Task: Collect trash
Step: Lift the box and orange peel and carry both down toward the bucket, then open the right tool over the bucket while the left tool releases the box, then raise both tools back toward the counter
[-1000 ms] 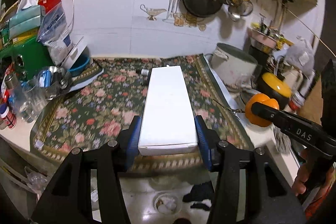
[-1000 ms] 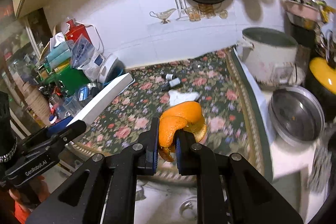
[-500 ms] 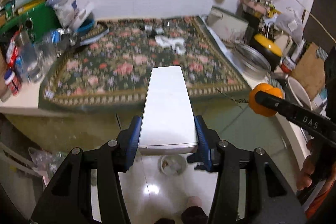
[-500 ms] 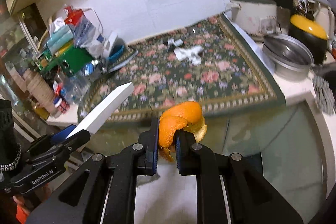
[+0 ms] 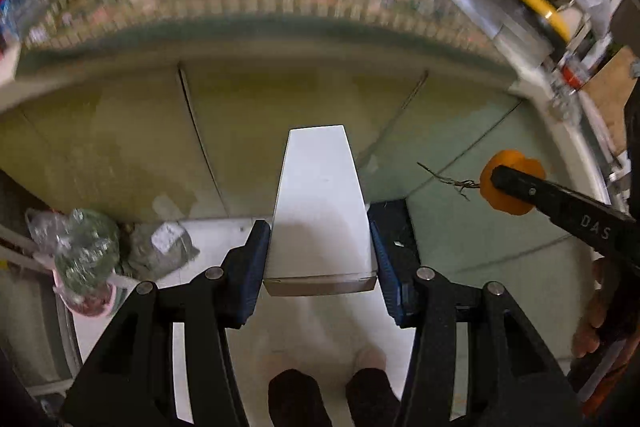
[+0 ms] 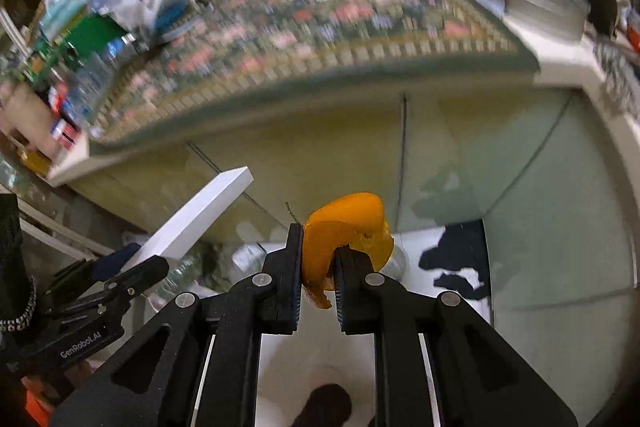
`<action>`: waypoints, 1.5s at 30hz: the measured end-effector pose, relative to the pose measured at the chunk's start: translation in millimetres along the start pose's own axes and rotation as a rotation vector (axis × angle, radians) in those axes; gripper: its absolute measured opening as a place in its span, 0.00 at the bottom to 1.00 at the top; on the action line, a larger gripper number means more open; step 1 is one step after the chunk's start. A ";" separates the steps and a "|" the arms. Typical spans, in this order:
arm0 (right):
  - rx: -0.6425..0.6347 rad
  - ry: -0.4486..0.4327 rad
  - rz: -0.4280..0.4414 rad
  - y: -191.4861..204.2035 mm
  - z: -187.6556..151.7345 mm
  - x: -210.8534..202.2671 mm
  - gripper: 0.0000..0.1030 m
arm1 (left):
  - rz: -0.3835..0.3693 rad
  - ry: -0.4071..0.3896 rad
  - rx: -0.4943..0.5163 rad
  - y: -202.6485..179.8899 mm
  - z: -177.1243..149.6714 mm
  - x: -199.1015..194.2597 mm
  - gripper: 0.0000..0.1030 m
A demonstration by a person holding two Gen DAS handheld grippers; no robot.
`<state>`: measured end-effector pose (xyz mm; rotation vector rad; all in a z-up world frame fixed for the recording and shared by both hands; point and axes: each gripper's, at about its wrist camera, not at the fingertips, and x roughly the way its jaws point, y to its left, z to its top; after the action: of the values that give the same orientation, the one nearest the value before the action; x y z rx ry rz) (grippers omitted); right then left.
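Both grippers are loaded: my left gripper [image 5: 320, 259] is closed across the width of a long white box [image 5: 322, 203], blue pads pressed to its two long sides near the end closest to me, and my right gripper [image 6: 318, 267] is pinched nearly shut on a piece of orange peel [image 6: 346, 231]. What the next move turns on is that the box's long axis runs straight out ahead of the left fingers, so most of its length sticks forward and slightly up, well past the tips, and it will reach any bin before the gripper does. The peel sits right at the right tips, bulging just above and beyond them, with a ragged bit hanging below. Seen from the left wrist, the peel [image 5: 510, 183] and right gripper are off to my right, near the box but apart from it. Both loads are off the bench, out in front of its front edge [image 6: 320, 83] and the yellow-green cabinet doors [image 5: 280, 115], over the pale floor [image 5: 320, 339]. Low to my left lies what I take to be a bag of crumpled trash [image 5: 84, 259], though the blur leaves me unsure; if so, the left load is nearer it, and I judge I should tip the box nose-down first
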<state>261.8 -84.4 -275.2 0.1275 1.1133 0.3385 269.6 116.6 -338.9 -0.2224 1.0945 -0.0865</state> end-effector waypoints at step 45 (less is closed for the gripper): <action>-0.081 0.213 -0.024 -110.7 -15.8 182.5 0.53 | 0.035 0.129 -0.058 -28.1 -3.0 168.7 0.51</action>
<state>342.6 -129.6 -468.3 0.0062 1.3087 0.3812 345.3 58.7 -480.9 -0.2520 1.2302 -0.0384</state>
